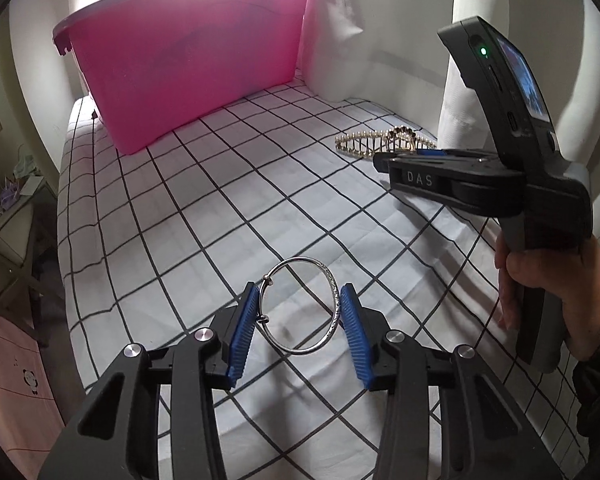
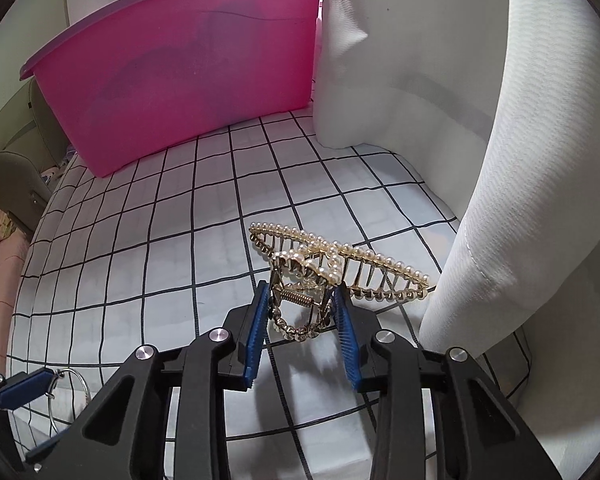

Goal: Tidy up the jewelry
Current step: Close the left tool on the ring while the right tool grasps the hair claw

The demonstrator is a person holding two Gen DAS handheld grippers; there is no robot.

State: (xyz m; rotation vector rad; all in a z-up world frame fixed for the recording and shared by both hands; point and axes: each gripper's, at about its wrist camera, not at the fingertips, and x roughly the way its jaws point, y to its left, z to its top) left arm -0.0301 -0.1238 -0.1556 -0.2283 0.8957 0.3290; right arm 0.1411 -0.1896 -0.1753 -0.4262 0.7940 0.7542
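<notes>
Silver round metal bangle [image 1: 300,307] pinched between left gripper [image 1: 299,309] pads. Right gripper [image 2: 302,304] squeezes gold pearl hair claw [image 2: 324,268], both near big pink plastic tub [image 1: 187,60].

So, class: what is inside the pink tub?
Only the outer wall of the pink tub shows from both cameras. A dark shadowy shape shows through the plastic, but the contents are hidden, so they cannot be named.
</notes>
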